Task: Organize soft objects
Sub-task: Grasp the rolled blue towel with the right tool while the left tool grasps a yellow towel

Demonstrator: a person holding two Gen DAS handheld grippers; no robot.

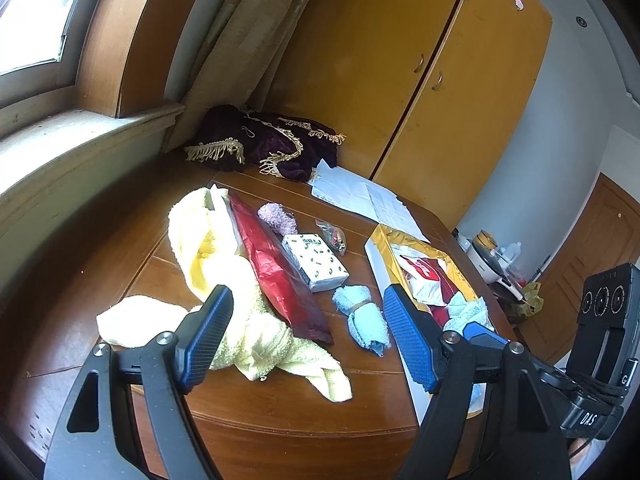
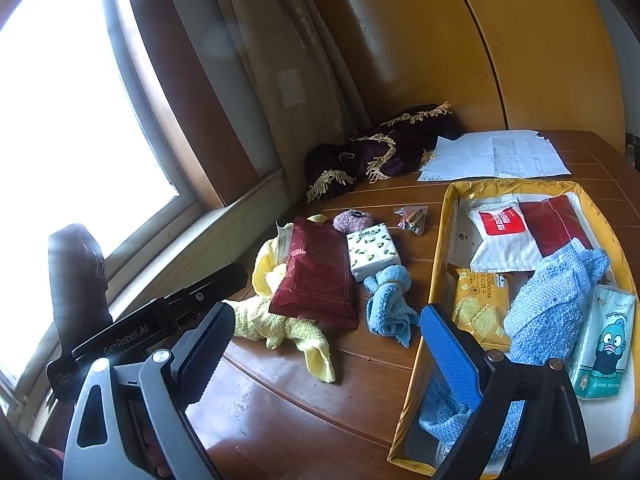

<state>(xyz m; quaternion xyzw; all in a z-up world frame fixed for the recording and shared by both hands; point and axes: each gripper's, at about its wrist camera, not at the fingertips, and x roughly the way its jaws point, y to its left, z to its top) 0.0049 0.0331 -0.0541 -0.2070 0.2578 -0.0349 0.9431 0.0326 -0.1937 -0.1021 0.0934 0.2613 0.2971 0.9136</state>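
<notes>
Item: soft goods, part sorted, on a wooden worktop (image 2: 360, 392).

- Left gripper (image 1: 310, 320): jaws stood wide apart, empty, above the yellow towel (image 1: 224, 280) at lower centre of the left wrist view.
- Right gripper (image 2: 332, 344): jaws likewise spread, holding nothing, low in the right wrist view.
- Yellow tray (image 2: 444, 240): right of frame; held a large blue towel (image 2: 552, 300), snack packets and a tissue pack.
- Still loose on the worktop, centre frame: yellow towel, small blue cloth (image 2: 390, 300), purple fluffy piece (image 2: 352, 222), patterned tissue pack (image 2: 372, 254).
- Red packet (image 2: 316, 276): lay across the yellow towel.

Hazards, judged: lifting the yellow towel would likely drag or tip the red packet. The trailing towel end could sweep the small blue cloth or the tissue pack aside. The tray looked crowded, so an added bulky towel might overhang its wall.
</notes>
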